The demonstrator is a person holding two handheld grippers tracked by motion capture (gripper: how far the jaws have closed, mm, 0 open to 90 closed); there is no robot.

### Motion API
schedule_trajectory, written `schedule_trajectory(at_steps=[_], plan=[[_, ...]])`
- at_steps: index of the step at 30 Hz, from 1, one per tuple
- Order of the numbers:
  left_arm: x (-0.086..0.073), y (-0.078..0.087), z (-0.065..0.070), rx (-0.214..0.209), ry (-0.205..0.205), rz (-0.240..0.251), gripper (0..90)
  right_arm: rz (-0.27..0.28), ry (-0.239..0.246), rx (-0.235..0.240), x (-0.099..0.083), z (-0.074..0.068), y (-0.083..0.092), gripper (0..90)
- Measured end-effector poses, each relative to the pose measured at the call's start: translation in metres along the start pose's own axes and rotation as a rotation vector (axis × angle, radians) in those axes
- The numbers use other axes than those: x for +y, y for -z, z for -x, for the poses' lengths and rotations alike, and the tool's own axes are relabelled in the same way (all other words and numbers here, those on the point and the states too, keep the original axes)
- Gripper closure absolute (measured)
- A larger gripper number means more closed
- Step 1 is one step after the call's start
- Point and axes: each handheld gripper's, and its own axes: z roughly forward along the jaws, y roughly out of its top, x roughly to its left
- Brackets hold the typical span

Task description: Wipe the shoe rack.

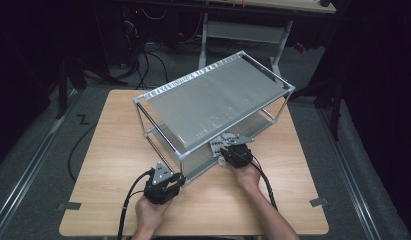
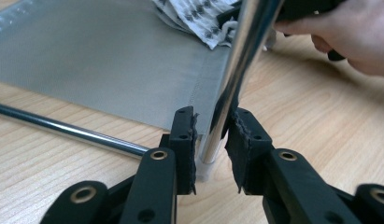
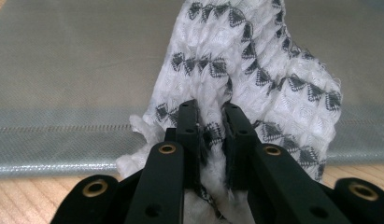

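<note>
Left jaws: the left gripper [image 2: 210, 149] has its jaws round the rack's near corner post [image 2: 236, 70], low down by the foot; the pads look to press the chrome tube.
Right jaws: the right gripper [image 3: 210, 116] is clamped on a bunched fold of the cloth [image 3: 255, 60].
Cloth, place: white waffle weave with dark motifs, at the front edge of the lower shelf [image 3: 63, 70] of the rack [image 1: 213, 100], lying partly on it.
Handling: likely light, soft and limp; it should drape and drag; a bunched fold gives the surest hold.
Post: stiff, smooth, probably slippery; a low grip steadies the light frame.
Farther off: wooden table [image 1: 118, 150]; the top shelf [image 1: 218, 95] is bare.
</note>
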Motion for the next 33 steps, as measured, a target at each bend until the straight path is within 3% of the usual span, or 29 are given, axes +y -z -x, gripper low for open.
schedule_trajectory(at_steps=[13, 18, 22, 26, 33], plan=[[0.009, 0.004, 0.000, 0.032, 0.002, 0.023, 64.6, -0.006, 0.002, -0.009, 0.002, -0.002, -0.002, 79.2], [0.015, 0.008, 0.001, 0.037, -0.016, 0.030, 64.7, -0.003, -0.002, -0.010, 0.002, -0.002, -0.002, 78.7], [0.018, 0.011, 0.002, 0.025, -0.010, 0.054, 66.8, 0.001, -0.007, -0.007, 0.002, -0.002, -0.002, 78.8], [0.022, 0.011, 0.003, 0.015, -0.022, 0.044, 72.7, -0.001, 0.005, 0.008, 0.003, -0.006, -0.001, 78.8], [0.022, 0.011, 0.003, 0.026, -0.035, 0.044, 79.1, -0.002, 0.051, 0.068, 0.007, -0.028, -0.001, 77.1]])
